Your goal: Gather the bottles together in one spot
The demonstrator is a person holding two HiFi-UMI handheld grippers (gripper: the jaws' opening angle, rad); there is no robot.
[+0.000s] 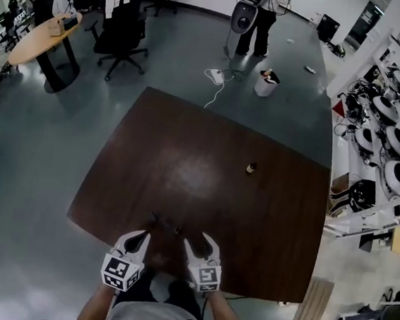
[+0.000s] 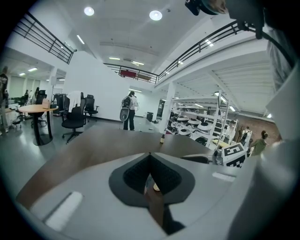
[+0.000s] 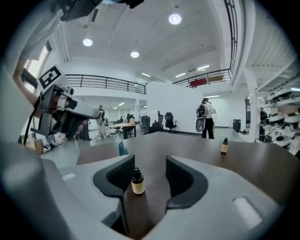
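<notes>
On the dark brown table (image 1: 209,142) one small brown dropper bottle (image 1: 251,168) stands alone toward the far right; it also shows as the far bottle (image 3: 224,146) and the far bottle (image 2: 162,138). Two more small bottles (image 1: 155,219) (image 1: 177,229) stand by the near edge, just ahead of my grippers. My right gripper (image 1: 201,242) (image 3: 150,176) is open; a bottle with a tan label (image 3: 137,183) stands upright on the table between its jaws, close to the left pad, untouched. My left gripper (image 1: 137,236) (image 2: 150,157) has its pads meeting at the tips; a sliver of tan label shows through the slit.
The table's near edge runs right under my grippers. Black office chairs (image 1: 125,31) and a round wooden table (image 1: 42,36) stand at the far left. A person (image 1: 256,16) and a white bucket (image 1: 266,83) are beyond the far edge. Shelves with white devices (image 1: 391,133) line the right.
</notes>
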